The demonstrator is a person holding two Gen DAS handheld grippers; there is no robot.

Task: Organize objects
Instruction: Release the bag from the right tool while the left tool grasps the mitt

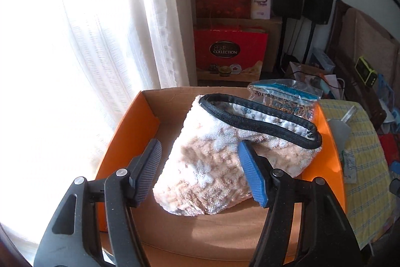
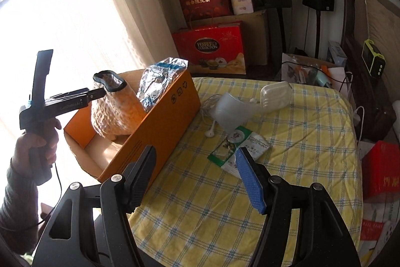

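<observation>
Both tools [image 1: 200,167] [image 2: 197,172] agape; nothing gripped

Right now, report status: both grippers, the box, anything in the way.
Left gripper open, nothing between the pads. Right gripper open, empty. Fluffy pouch and plastic bag sit in orange box. Green-white packet and earphones lie loose on checked cloth.

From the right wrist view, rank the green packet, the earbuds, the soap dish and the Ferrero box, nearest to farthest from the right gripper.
1. Green packet, on the yellow cloth just ahead of the right gripper, by its blue finger.
2. Earbuds, a little beyond, beside the orange box.
3. Soap dish, farther back on the right.
4. Ferrero box, off the bed by the wall.
</observation>
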